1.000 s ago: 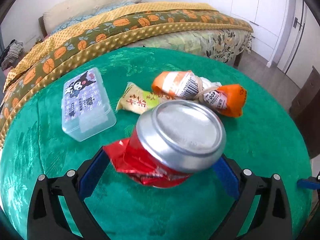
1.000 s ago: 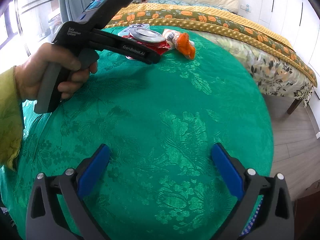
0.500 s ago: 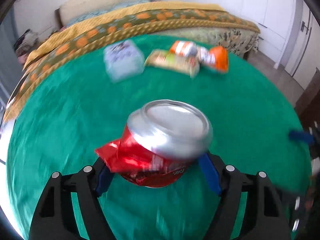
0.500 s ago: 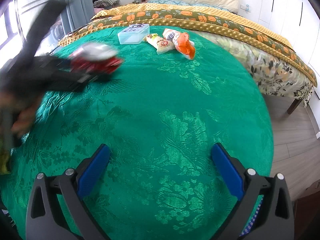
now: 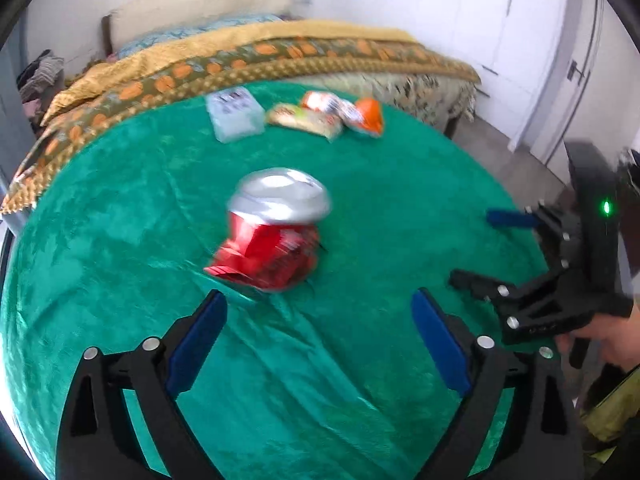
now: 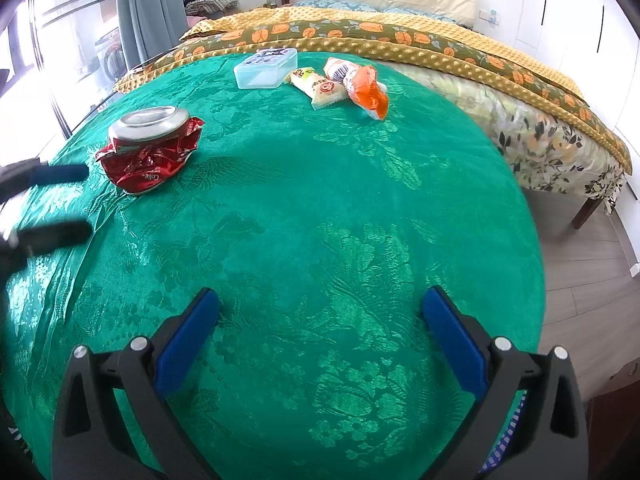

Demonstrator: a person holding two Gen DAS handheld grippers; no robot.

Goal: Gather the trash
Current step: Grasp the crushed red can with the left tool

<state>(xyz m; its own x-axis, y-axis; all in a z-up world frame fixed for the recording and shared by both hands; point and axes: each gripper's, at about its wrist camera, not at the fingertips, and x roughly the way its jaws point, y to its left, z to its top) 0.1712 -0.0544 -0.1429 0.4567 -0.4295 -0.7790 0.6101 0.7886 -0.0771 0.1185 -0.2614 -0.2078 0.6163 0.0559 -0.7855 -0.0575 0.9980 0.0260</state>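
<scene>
Crushed can set down on the green cloth, both claws empty.

At the left of the round table (image 6: pixel 320 208), the left gripper (image 5: pixel 318 320) hangs with its jaws opening wide and nothing between them; the crushed red can (image 6: pixel 150 148) stands just beyond its tips, apart from them, squashed short, its axis near upright and its silver end facing up, a little tilted. Farther back lie a clear plastic box (image 6: pixel 266 68), a yellow snack packet (image 6: pixel 320 87) and an orange wrapper (image 6: pixel 366 90), their long axes running toward the table's near right. The right gripper (image 6: pixel 320 336) hovers wide open over bare cloth, holding nothing.
</scene>
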